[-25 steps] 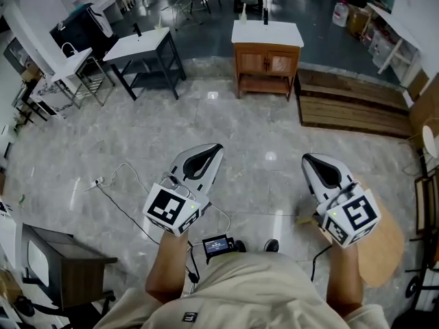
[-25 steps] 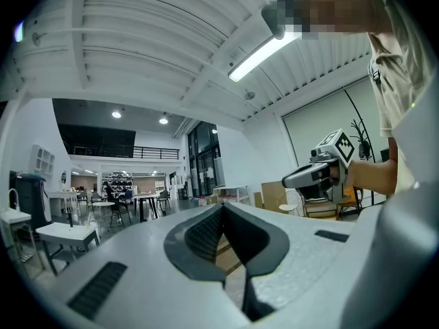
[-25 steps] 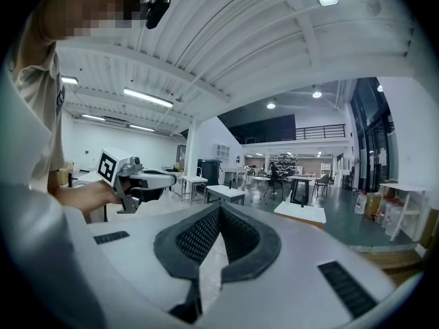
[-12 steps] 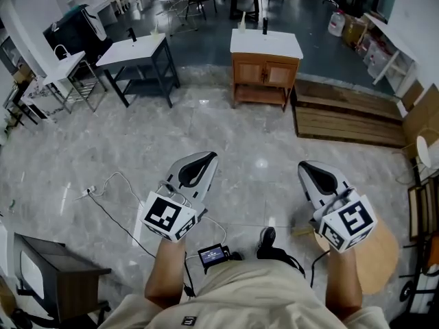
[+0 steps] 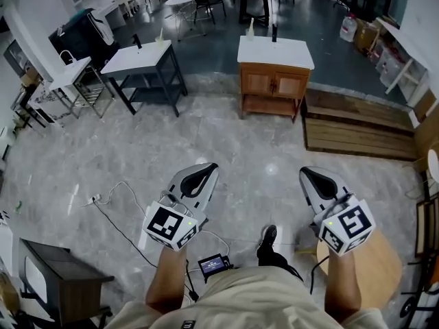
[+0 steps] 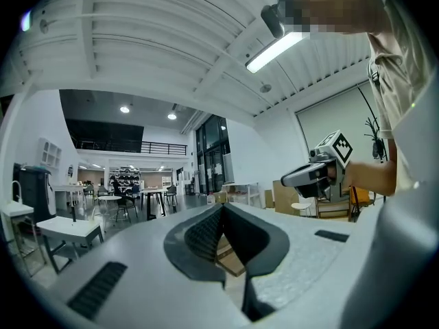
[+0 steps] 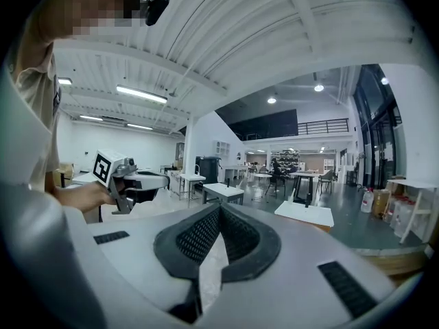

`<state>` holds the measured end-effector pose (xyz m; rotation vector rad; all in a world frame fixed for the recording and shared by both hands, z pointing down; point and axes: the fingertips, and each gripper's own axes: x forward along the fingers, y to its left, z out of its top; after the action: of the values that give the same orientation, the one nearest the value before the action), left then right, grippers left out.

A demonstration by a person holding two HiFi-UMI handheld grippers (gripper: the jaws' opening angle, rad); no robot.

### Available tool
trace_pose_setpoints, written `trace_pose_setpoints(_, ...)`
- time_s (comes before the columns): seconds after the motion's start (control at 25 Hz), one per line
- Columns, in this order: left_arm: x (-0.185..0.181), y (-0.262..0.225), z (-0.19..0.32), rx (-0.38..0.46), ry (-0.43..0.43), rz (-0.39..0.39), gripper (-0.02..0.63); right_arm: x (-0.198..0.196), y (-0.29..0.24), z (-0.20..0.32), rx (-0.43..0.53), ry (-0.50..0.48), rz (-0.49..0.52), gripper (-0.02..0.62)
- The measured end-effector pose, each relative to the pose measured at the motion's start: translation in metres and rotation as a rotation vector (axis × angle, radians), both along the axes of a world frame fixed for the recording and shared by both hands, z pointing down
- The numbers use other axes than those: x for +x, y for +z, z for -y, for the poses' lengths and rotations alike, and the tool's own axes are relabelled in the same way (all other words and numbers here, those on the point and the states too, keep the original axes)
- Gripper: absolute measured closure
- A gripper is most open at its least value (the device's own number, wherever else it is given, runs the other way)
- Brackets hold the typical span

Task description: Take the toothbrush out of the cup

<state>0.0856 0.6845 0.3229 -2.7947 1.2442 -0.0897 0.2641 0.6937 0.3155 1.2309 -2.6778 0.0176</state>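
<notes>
In the head view a wooden cabinet with a white top stands ahead across the marble floor. Two small upright items sit at the back of that top, one pale and one dark. They are too small to tell a cup or a toothbrush. My left gripper and right gripper are held out side by side above the floor, far short of the cabinet. Both are shut with nothing between the jaws. Each gripper view shows its own closed jaws, left gripper and right gripper, and the other gripper beside it.
A white table on black legs stands left of the cabinet, and a wooden platform lies to its right. A cable with a power strip trails over the floor at left. A dark side cabinet and a round wooden table flank me.
Both grippers have travelled forward over the floor together with the person, staying shut. The power strip on the floor has slid nearer in the head view.
</notes>
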Motion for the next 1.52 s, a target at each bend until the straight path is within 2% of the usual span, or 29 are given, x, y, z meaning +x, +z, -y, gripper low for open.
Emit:
trace_pose_setpoints(0.44,0.091,-0.006,0.163,0.003,-0.040,0.034,0.600,0.083,0.008,0.173,-0.016,-0.059,0.028,0.591)
trace_pose_setpoints(0.68,0.112,-0.012,0.220,0.000,-0.078,0.066,0.600,0.104,0.008,0.239,-0.014,-0.093,0.056,0.591)
trace_pose_setpoints(0.96,0.097,-0.012,0.290,0.003,-0.114,0.074,0.600,0.095,0.017,0.311,-0.033,-0.114,0.064,0.591)
trace_pose_setpoints(1.16,0.082,-0.001,0.369,0.000,-0.085,0.061,0.600,0.081,0.023,0.387,-0.032,-0.079,0.046,0.591)
trace_pose_setpoints(1.52,0.017,-0.003,0.522,0.005,-0.012,0.037,0.600,0.014,0.020,0.533,-0.033,-0.014,0.030,0.591)
